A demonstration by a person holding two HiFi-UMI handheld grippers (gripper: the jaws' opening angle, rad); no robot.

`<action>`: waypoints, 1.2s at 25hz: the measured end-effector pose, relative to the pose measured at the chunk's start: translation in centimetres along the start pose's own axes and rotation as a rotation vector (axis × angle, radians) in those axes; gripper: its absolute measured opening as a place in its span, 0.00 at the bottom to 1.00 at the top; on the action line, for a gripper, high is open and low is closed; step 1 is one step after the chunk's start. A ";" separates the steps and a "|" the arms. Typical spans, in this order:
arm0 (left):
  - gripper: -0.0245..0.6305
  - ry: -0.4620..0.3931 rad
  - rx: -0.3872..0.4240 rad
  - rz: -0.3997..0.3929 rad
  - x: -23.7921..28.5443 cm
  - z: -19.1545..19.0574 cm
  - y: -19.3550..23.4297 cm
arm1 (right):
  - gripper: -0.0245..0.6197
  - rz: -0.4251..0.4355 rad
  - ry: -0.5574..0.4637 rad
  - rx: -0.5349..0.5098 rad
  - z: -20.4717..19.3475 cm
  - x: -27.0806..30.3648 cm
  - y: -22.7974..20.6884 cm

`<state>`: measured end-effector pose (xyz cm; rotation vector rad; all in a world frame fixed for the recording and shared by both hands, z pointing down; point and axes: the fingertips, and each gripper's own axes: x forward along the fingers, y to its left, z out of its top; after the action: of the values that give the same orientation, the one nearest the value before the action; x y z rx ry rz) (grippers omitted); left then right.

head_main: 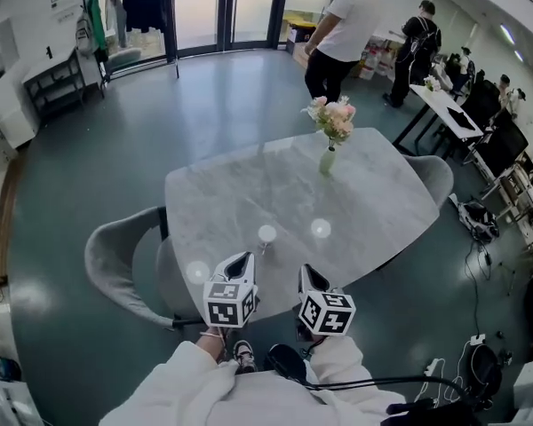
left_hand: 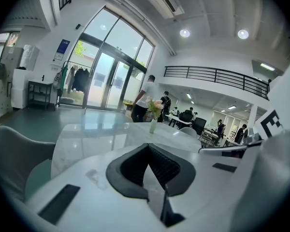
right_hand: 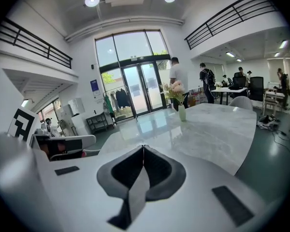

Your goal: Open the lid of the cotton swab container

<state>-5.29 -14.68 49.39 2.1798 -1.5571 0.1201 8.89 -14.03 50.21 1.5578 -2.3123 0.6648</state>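
A small round container with a white top (head_main: 266,235) stands on the marble table (head_main: 373,202), close to its near edge. My left gripper (head_main: 242,259) is just short of it on its near left, jaws shut with nothing between them. Level with it on the right, my right gripper (head_main: 304,272) is also shut and empty. The left gripper view shows the left gripper (left_hand: 147,146) with its black pads pressed together, and the right gripper view shows the right gripper (right_hand: 143,147) the same. Neither of those views shows the container.
A vase of pink flowers (head_main: 330,136) stands at the table's far side. A grey chair (head_main: 115,260) sits at the near left and another (head_main: 435,176) at the far right. People stand by desks (head_main: 444,105) at the back right. Cables lie on the floor (head_main: 480,264).
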 end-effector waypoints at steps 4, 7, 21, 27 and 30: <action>0.05 0.029 -0.018 0.012 0.7 -1.1 0.5 | 0.13 0.001 0.030 0.013 -0.8 1.0 -0.6; 0.05 0.049 -0.020 0.024 1.4 -1.9 0.9 | 0.13 0.006 0.050 0.018 -1.2 1.8 -1.0; 0.05 0.134 -0.020 0.070 4.9 -3.3 1.9 | 0.13 0.053 0.121 0.038 -1.7 6.1 -2.8; 0.05 0.174 -0.045 0.104 6.1 -4.9 2.4 | 0.13 0.083 0.167 0.042 -2.5 8.0 -3.6; 0.05 0.187 -0.053 0.119 6.8 -5.4 2.8 | 0.13 0.099 0.186 0.045 -2.9 9.0 -3.7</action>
<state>-4.39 -19.11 57.23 1.9739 -1.5639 0.3068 8.82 -20.89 57.73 1.3442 -2.2603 0.8529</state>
